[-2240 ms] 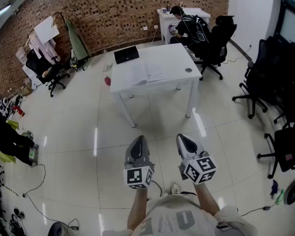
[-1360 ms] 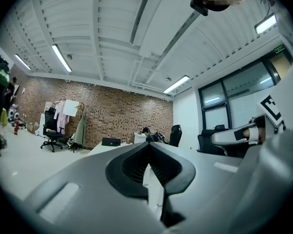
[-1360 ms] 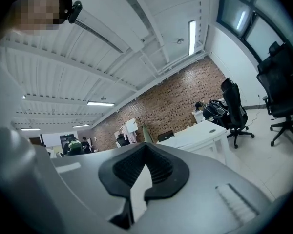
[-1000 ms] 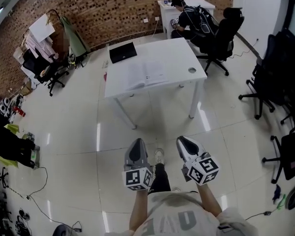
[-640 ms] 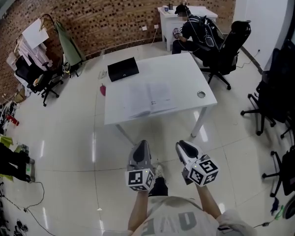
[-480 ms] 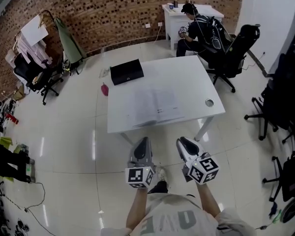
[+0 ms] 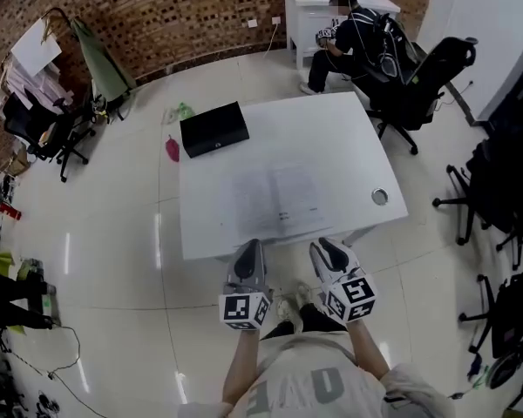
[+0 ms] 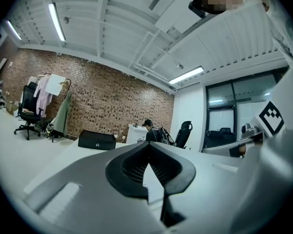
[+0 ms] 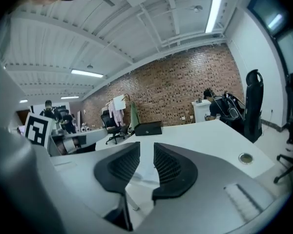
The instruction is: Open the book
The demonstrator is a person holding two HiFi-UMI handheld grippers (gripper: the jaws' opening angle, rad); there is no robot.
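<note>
A white book (image 7: 275, 197) lies flat near the middle of the white table (image 7: 349, 138); it is pale and hard to tell from the tabletop. Both grippers hover side by side at the table's near edge, pointing toward the book and short of it. My left gripper (image 7: 248, 249) is shut with nothing in it; in the left gripper view its jaws (image 8: 147, 152) meet. My right gripper (image 7: 329, 249) is opening, and in the right gripper view a narrow gap (image 9: 146, 152) shows between the pads with nothing held. The book (image 9: 145, 173) lies just beyond them.
A black case (image 7: 213, 129) sits on the table's far left corner, and a round cable grommet (image 7: 380, 197) near its right edge. A person sits at a small desk (image 7: 349, 24) behind. Office chairs stand at the right (image 7: 418, 77) and far left (image 7: 44, 129).
The table has come much closer; both grippers, earlier over bare floor, now reach its near edge. The right gripper's jaws have parted slightly. The left stays shut.
</note>
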